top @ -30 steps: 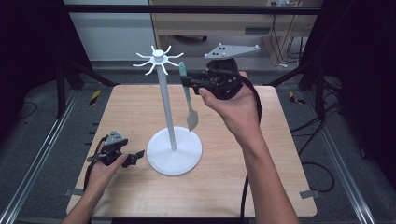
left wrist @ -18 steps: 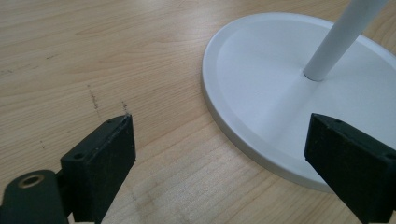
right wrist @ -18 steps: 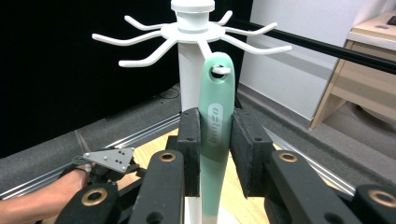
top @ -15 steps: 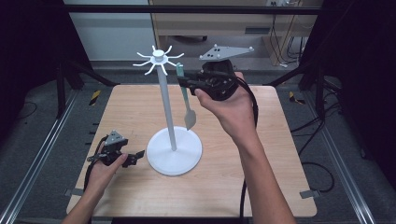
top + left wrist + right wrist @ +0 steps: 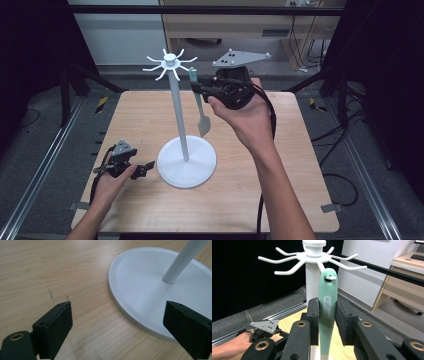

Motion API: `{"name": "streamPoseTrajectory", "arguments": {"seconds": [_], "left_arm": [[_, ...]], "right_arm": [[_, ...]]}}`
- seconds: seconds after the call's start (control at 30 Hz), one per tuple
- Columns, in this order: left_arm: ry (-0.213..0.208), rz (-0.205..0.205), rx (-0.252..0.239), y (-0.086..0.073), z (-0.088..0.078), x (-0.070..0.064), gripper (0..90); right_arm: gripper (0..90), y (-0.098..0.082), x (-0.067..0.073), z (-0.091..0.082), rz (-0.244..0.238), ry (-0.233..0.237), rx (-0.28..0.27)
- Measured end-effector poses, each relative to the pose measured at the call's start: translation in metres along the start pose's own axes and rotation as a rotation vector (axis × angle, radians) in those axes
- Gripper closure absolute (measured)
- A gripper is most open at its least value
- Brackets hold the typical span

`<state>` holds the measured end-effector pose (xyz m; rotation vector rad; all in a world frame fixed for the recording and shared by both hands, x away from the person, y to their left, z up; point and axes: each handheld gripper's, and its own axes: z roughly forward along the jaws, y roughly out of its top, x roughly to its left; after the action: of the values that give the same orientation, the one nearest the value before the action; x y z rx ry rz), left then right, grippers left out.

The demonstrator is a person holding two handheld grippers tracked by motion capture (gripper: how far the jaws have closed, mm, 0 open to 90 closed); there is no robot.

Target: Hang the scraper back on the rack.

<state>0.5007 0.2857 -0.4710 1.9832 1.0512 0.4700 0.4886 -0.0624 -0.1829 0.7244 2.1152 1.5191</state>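
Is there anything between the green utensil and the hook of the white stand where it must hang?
Nothing visible does. The green utensil, clamped in the right gripper, already has its handle hole over a hook of the white stand.

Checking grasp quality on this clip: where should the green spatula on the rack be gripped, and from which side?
Grip the green spatula on its flat handle just below the hanging hole, coming from the person's side, jaws on its two narrow edges, as the right hand-held gripper does; it hangs upright on a white rack hook.

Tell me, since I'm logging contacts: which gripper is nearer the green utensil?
Right. The right gripper clamps the green utensil at its handle by the rack; the left gripper sits low on the table beside the rack's base.
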Motion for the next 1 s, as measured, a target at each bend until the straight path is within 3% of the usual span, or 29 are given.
{"name": "streamPoseTrajectory", "arguments": {"seconds": [0.7,0.83,1.0], "left_arm": [[0.005,-0.004,-0.011,0.000,-0.001,0.001,8.4],[0.007,-0.001,-0.011,0.001,-0.002,0.001,8.4],[0.008,-0.003,-0.014,0.001,-0.002,0.001,8.4]], "right_arm": [[69.1,-0.005,-0.004,-0.009,0.011,-0.018,-0.010],[64.8,-0.010,-0.008,-0.012,0.019,-0.042,-0.005],[52.7,-0.017,-0.014,-0.016,0.030,-0.097,0.000]]}}
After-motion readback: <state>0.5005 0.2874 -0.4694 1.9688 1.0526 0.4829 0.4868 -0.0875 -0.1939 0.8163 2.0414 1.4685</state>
